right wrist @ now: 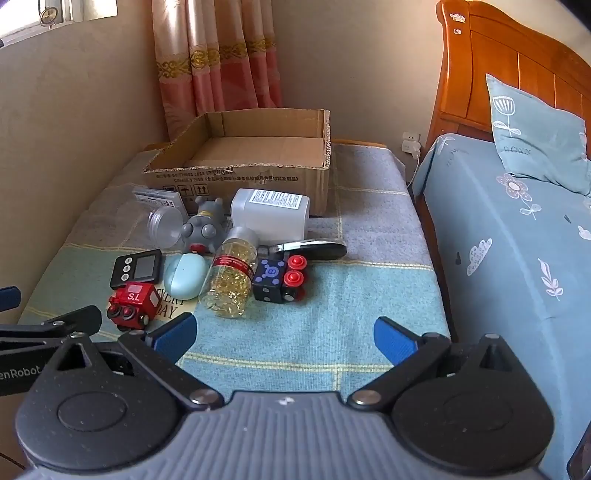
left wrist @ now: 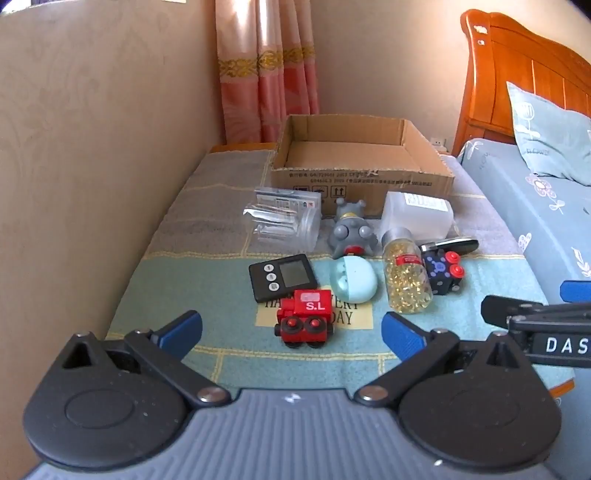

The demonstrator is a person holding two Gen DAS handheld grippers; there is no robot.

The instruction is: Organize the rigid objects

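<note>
We read "S.L" on the red toy locomotive (left wrist: 303, 320), which stands nearest us on the bench (left wrist: 207, 236) over a patch of cloth lettered "…VERY DAY". At 12 o'clock of it lies a pale blue egg-shaped case (left wrist: 352, 280), with a black digital timer (left wrist: 282, 276) at 11 and a bottle of golden capsules (left wrist: 406, 280) at 1. The black toy block (right wrist: 275, 278) shows a blue "B". Behind them all sits the open cardboard box (left wrist: 362, 162) with arrow marks and print too small to read.

The left hand-held gripper (left wrist: 291, 330) is spread wide, holding nothing; the right hand-held gripper (right wrist: 284, 338) likewise. The left wrist view shows "DAS" on the neighbouring tool; the right wrist view shows "enRobot", a window (right wrist: 55, 16) and a wall socket (right wrist: 410, 142).
</note>
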